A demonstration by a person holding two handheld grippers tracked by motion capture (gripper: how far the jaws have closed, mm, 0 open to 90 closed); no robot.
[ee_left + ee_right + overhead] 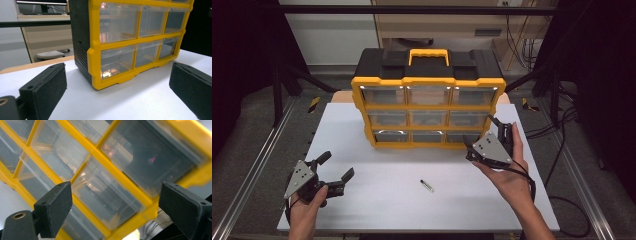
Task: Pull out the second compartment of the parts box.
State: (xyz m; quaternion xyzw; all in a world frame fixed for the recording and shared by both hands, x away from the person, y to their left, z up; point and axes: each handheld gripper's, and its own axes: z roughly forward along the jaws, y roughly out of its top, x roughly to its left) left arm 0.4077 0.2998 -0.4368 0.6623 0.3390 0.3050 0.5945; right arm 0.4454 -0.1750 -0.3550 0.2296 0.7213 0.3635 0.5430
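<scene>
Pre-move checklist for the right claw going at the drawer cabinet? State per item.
1. Right claw open: ok, jaws wide apart with nothing between them.
2. Right claw aimed at the drawer cabinet: ok, it faces the clear drawers on the right side, though its view is tilted.
3. Target drawer shut: ok, all the fronts look flush.
4. Contact with the cabinet: cannot tell, close but no touch is visible.
5. Left claw out of the way: ok, open, at the table's front left.
6. Small dark cylinder clear of both claws: ok, lying loose on the table.
</scene>
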